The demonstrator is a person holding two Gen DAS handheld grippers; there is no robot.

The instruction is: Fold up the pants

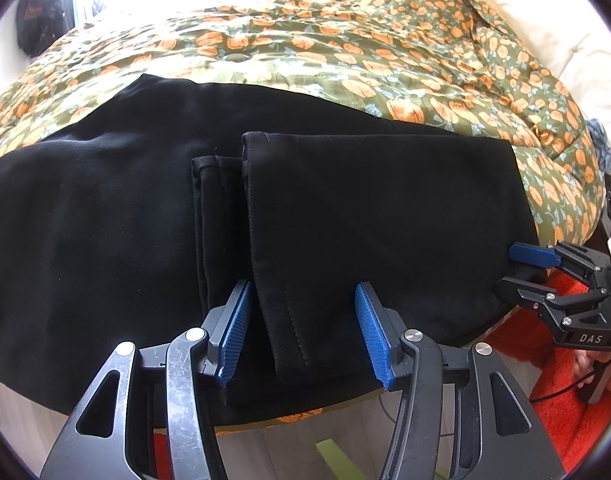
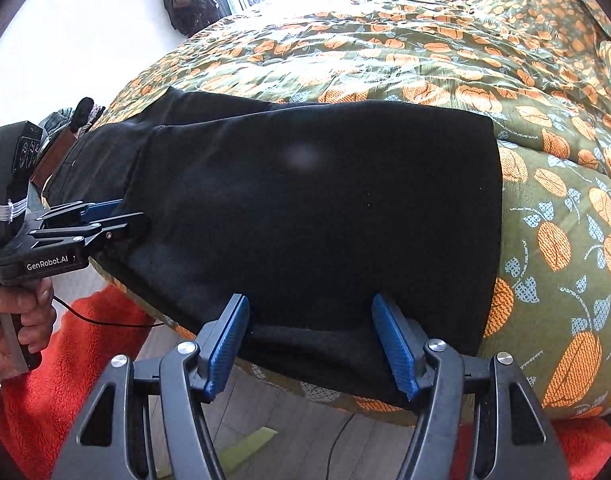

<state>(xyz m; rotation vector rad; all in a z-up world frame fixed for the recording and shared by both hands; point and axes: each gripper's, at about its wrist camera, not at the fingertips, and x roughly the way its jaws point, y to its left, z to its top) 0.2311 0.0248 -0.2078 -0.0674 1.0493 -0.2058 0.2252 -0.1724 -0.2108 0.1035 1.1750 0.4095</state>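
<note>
- Both of my tools were out over the near edge of the bed: the left hand-held gripper [image 1: 305, 334] pointed steeply down at the black pants [image 1: 145, 216], and its blue pads [image 1: 237, 330] stood apart, pressing on nothing.
- Between those pads lay the hemmed end of the folded-over leg [image 1: 369, 216], its stitched edge running just inside the left pad; the cloth sat loose there, not pinched.
- Just left of that hem I could see a second, narrower hem edge [image 1: 204, 224] lying flat on the layer beneath.
- Off to the right of my left hand-held gripper, at the pants' right edge, was the right hand-held gripper [image 1: 517, 270], with one blue pad above the cloth's edge.
- From its own camera, the right hand-held gripper [image 2: 315, 344] also had its pads [image 2: 393, 344] parted, with the near fold of the pants [image 2: 305, 208] lying between them and neither pad squeezing it.
- To the left of that tool, my left hand [image 2: 21, 320] held the other tool by its grip at the pants' left edge.
- The pants lay folded across the flowered green and orange quilt [image 2: 425, 60], which spread away beyond and to the right of both tools.
- Below the tools, past the bed's edge, I saw pale wood floor [image 2: 273, 404] and an orange fleece [image 2: 77, 344].
</note>
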